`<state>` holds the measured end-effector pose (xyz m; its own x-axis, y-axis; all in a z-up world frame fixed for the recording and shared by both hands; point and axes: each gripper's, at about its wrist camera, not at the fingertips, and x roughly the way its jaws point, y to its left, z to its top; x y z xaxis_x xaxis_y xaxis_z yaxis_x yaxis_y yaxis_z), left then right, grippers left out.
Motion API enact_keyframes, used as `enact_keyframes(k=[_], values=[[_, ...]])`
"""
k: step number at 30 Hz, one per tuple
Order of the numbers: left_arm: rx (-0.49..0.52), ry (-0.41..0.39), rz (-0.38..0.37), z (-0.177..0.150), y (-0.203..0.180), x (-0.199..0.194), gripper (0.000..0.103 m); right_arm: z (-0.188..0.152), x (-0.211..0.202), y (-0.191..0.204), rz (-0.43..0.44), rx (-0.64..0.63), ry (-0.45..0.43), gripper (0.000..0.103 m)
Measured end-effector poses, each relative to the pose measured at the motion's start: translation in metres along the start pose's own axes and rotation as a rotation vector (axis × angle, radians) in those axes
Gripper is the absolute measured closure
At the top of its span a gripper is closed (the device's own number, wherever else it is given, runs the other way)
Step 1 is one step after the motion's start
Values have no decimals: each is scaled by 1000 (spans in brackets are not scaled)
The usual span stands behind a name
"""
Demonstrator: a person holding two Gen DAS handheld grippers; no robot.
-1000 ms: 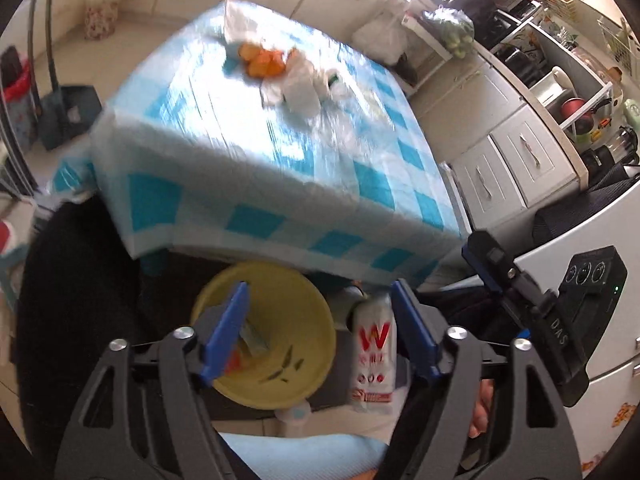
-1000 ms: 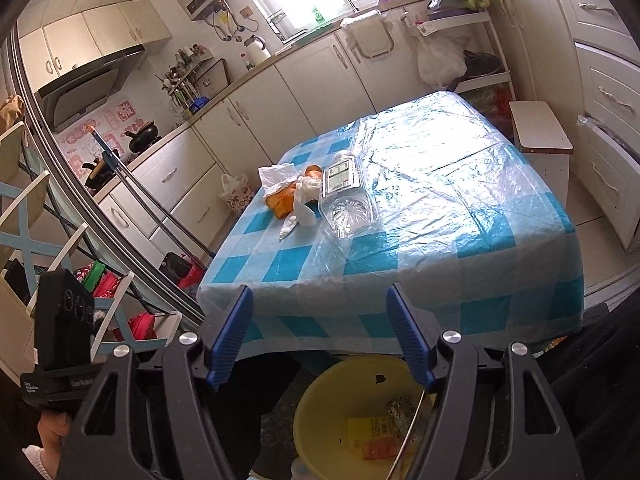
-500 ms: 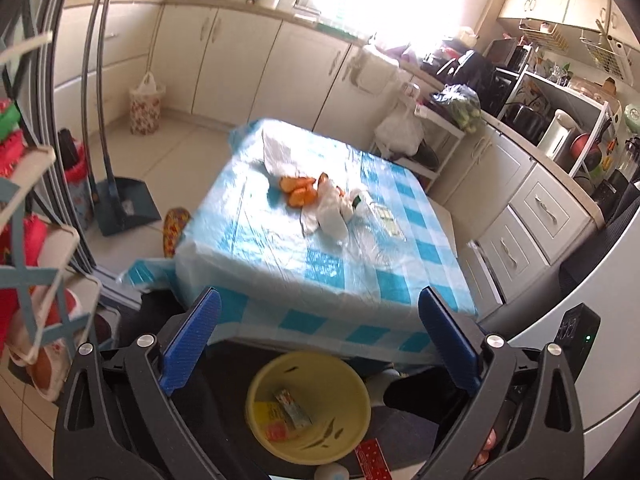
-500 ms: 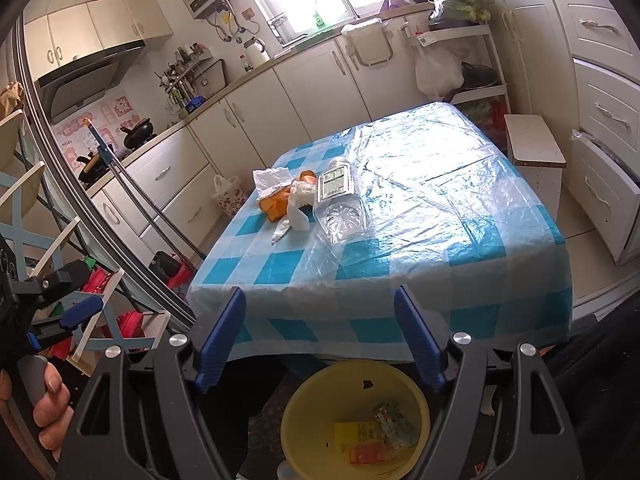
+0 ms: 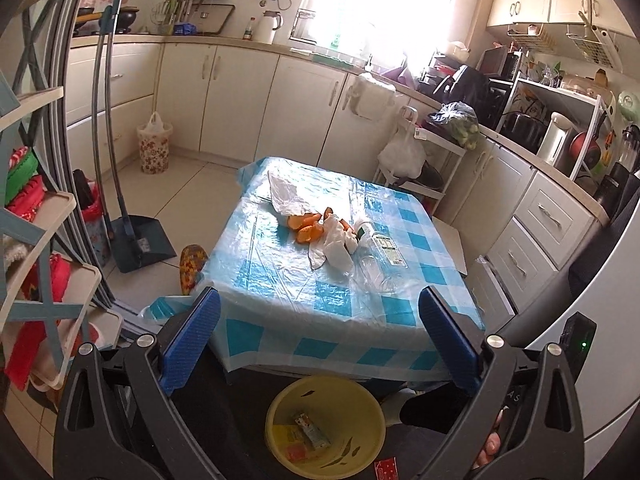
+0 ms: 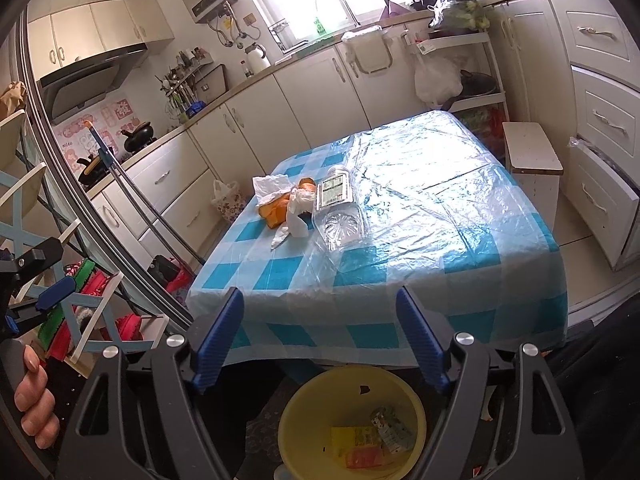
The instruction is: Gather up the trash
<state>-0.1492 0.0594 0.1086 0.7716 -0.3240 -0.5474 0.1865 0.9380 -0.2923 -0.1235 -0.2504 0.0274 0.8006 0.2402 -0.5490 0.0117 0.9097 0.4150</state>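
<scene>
A yellow bin (image 5: 276, 412) (image 6: 416, 400) sits on the floor at the near edge of the table, with a few wrappers (image 5: 310, 434) (image 6: 372, 438) inside it. On the blue checked tablecloth (image 5: 280, 300) lie orange peels (image 5: 306, 228) (image 6: 276, 204), crumpled white tissue (image 5: 336, 244) (image 6: 298, 210) and a clear plastic bottle (image 5: 380, 256) (image 6: 340, 208) on its side. My left gripper (image 5: 319, 296) hangs wide open and empty above the bin. My right gripper (image 6: 319, 294) is open and empty too, short of the table edge.
A shelf rack (image 5: 36, 240) stands close on the left, with a broom and dustpan (image 5: 136, 240) and a slipper (image 5: 192, 268) on the floor beyond. A white stool (image 6: 530, 152) and drawer cabinets flank the table's right. A small red wrapper (image 5: 386, 470) lies by the bin.
My left gripper has risen and tipped up, away from the bin, and its jaws have spread wider. The right gripper has kept its place, its jaws a little wider.
</scene>
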Motion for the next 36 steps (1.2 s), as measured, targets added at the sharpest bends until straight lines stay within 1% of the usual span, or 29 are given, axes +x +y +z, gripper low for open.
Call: enact_keyframes(k=[5, 9, 36], values=[[21, -32, 32, 4, -1, -8, 7, 0, -2, 2, -5, -11, -11, 27], [22, -32, 43, 5, 0, -9, 7, 1, -4, 3, -9, -17, -20, 27], [18, -27, 51, 8, 8, -9, 7, 4, -8, 2, -14, -26, -42, 25]])
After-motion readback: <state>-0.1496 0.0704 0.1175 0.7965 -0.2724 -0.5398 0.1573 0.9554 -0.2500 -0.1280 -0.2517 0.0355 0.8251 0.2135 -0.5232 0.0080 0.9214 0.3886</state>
